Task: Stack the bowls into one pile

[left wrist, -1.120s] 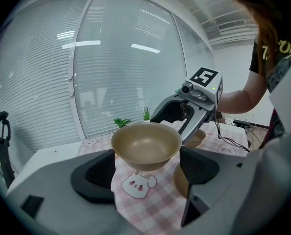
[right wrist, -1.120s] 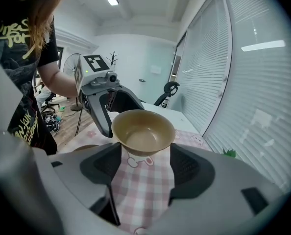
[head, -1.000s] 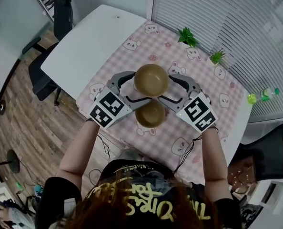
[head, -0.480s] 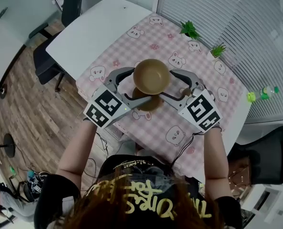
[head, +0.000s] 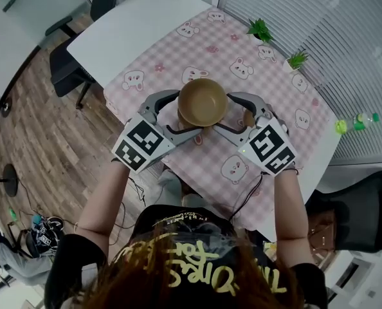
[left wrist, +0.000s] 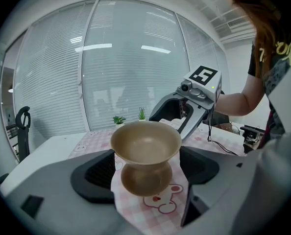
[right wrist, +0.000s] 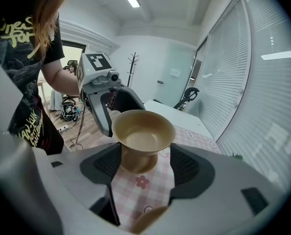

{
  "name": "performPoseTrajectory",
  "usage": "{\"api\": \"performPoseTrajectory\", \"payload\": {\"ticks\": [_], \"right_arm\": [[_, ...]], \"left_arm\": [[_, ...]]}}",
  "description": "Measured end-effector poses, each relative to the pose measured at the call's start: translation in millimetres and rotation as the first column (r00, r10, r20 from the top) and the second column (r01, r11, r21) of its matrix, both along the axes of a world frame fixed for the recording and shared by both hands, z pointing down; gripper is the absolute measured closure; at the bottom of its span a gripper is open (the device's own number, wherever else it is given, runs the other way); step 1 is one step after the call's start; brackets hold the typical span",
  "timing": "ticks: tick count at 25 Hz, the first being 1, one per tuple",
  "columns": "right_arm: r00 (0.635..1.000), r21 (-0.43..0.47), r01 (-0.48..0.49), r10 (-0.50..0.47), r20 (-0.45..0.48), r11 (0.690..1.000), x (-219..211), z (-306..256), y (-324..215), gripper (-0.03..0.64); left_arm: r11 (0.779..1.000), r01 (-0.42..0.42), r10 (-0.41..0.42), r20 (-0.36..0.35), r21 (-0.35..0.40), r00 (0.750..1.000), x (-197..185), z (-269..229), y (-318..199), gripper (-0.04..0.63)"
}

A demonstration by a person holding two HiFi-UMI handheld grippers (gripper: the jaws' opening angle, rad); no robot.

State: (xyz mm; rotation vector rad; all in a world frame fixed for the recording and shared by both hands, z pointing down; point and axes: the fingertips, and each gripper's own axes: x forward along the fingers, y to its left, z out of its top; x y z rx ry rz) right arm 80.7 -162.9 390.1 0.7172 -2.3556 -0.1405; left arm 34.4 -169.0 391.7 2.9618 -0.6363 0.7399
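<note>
Both grippers on the same bowl. Upper bowl (head: 202,102), tan, upright, is raised over the pink bear-print cloth (head: 242,69) near the front edge of the bench (head: 133,31).

L gripper (left wrist: 148,173): jaws wide, pads against opposite sides of the upper bowl just under the rim. R gripper (right wrist: 144,163): same, jaws wide, pads on the bowl's sides, coming in from the opposite side. Each gripper view shows the other gripper behind the bowl.

2nd bowl (left wrist: 143,180), same tan, sits on the cloth directly under the upper one, lined up with it. The upper bowl's base is at the 2nd bowl's mouth; can't tell if it's touching or nested. In head view the upper bowl covers the lower one completely.

A tan rim (right wrist: 148,222) shows at the bottom of the R gripper view, close to the R gripper. Looks like a 3rd bowl, mostly hidden.

2 small green plants (head: 260,29) at the far side of the cloth by the blinds, well apart from the bowls.
</note>
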Motion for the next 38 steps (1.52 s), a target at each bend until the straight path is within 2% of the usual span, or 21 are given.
{"api": "performPoseTrajectory", "payload": {"ticks": [10, 26, 31, 38], "right_arm": [[1.000, -0.040, 0.014, -0.014, -0.009, 0.999, -10.4, 19.3, 19.0, 0.310], [0.999, -0.106, -0.005, 0.000, -0.051, 0.994, -8.9, 57.7, 13.1, 0.310], [0.993, -0.111, -0.039, 0.027, -0.113, 0.993, -5.2, 66.9, 7.6, 0.310], [0.989, -0.139, -0.050, 0.031, -0.141, 0.989, -5.1, 77.7, 6.3, 0.310]], "left_arm": [[0.999, 0.031, -0.030, 0.041, -0.013, 0.999, -10.7, 16.6, 20.6, 0.183], [0.998, 0.051, -0.048, 0.085, -0.030, 0.995, -9.3, 51.8, 15.2, 0.182], [0.998, 0.052, -0.048, 0.111, -0.030, 0.993, -9.9, 62.4, 11.0, 0.182], [0.998, 0.047, -0.041, 0.129, -0.039, 0.991, -8.4, 73.3, 8.8, 0.181]]}}
